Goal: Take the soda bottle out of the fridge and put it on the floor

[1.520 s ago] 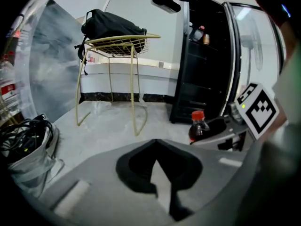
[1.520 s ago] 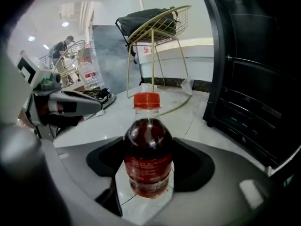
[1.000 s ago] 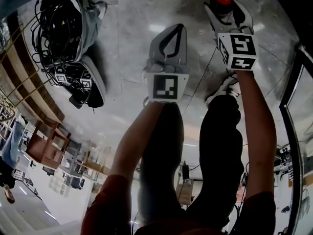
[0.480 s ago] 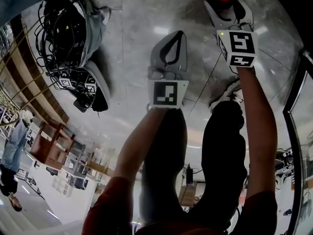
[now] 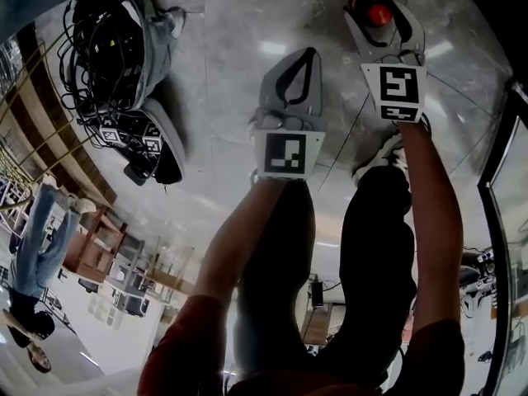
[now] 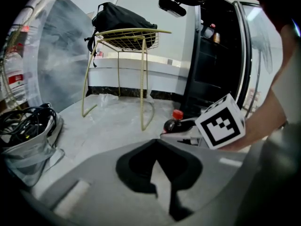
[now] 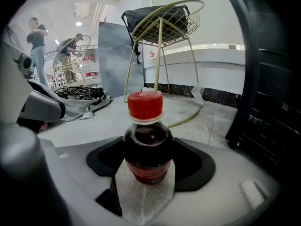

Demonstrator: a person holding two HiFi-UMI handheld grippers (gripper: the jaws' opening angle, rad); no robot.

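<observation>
Between the right tongs point(image 5: 380, 8), the red-capped clear plastic soda bottle of dark drink point(image 7: 146, 145) is being pinched upright, low over the grey stone floor point(image 5: 219, 48). Beside them, the left tongs point(image 5: 305, 56) are hanging pressed together and empty. The bottle's base should be sitting flat on the floor before the right tongs are spreading.

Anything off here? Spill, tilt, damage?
Nothing stands out. The bottle is upright in the right hand-held gripper, cap on, with no spill on the floor. The only clutter is a cable tangle on the floor to the left, well apart from the bottle.
</observation>
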